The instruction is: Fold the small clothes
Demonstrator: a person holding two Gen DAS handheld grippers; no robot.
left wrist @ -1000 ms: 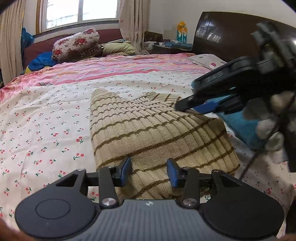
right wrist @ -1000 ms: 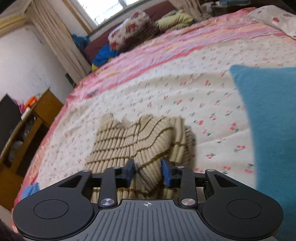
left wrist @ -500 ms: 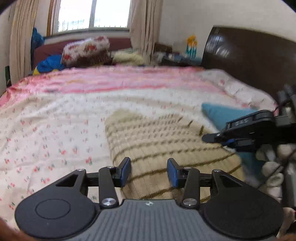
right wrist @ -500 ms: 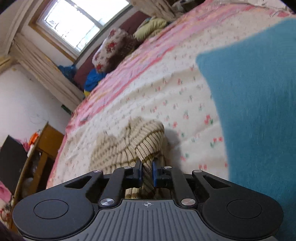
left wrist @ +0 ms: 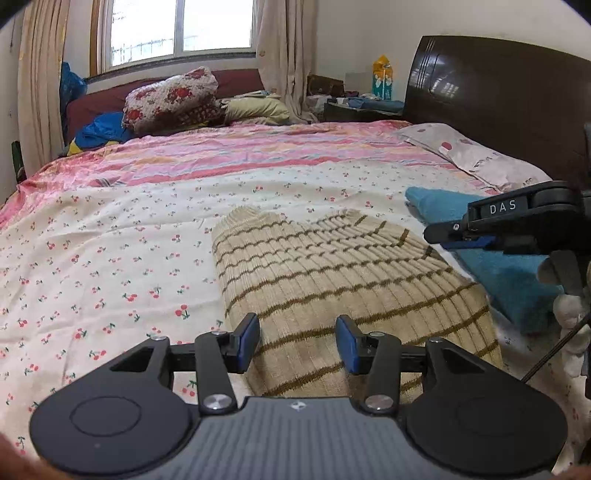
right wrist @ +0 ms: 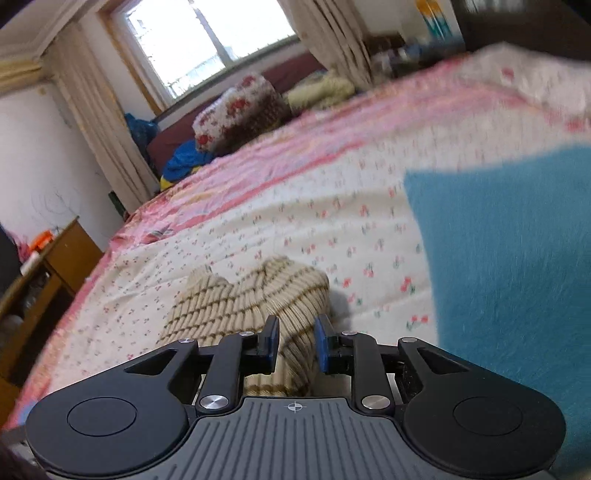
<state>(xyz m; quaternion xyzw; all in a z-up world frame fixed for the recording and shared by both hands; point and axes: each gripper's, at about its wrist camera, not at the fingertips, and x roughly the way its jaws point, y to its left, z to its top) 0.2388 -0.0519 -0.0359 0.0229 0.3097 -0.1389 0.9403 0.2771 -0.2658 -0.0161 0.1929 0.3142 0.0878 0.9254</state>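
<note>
right gripper at 6 o'clock, jaws opening, pads clear of the cloth | striped beige knit garment bunched between and beyond the jaws | cherry-print bedsheet underneath, centre | blue cloth at 3 o'clock | window at 12 o'clock | wooden cabinet at 9 o'clock

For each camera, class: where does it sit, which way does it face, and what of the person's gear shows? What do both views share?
Left wrist: behind the left tool, facing across the bed to the window; the right tool enters beside it.
Right wrist: behind the right tool, jaws opening, facing the window.
Shared: striped sweater, blue cloth.
</note>
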